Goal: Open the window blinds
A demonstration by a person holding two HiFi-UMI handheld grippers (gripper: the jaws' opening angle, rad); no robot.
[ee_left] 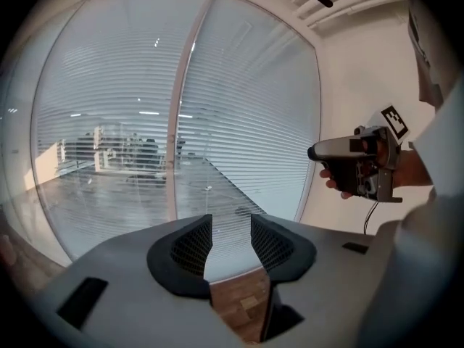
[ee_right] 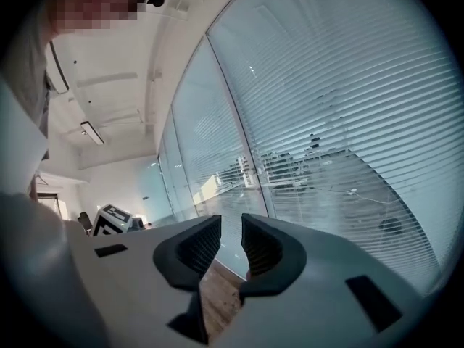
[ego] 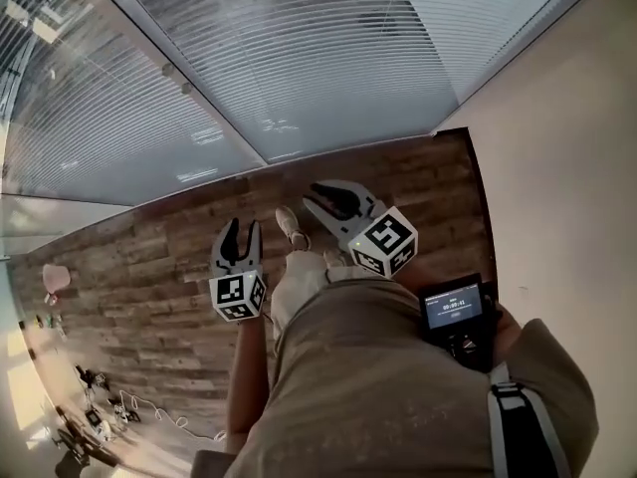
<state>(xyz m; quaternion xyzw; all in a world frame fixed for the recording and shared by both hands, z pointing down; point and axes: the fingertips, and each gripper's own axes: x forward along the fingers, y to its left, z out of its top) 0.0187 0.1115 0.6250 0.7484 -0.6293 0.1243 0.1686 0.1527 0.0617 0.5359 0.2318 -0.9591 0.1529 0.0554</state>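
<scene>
Closed white slatted blinds (ego: 299, 58) cover the glass panels ahead, above a wooden floor. In the left gripper view the blinds (ee_left: 246, 122) fill the scene past my left gripper (ee_left: 230, 227), whose jaws stand apart with nothing between them. My right gripper (ee_right: 230, 227) also shows a gap and nothing in it, with the blinds (ee_right: 348, 122) off to its right. Seen from the head, the left gripper (ego: 240, 229) and right gripper (ego: 320, 192) are both held in front of the person, short of the blinds and touching nothing. No cord or wand is visible.
A plain wall (ego: 557, 167) meets the blinds at the right corner. A vertical frame post (ee_left: 181, 122) separates two blind panels. A shoe (ego: 291, 225) steps on the wooden floor (ego: 149, 267). Cables and small items (ego: 100, 406) lie at lower left. A black device with a lit screen (ego: 455, 307) sits at the person's right side.
</scene>
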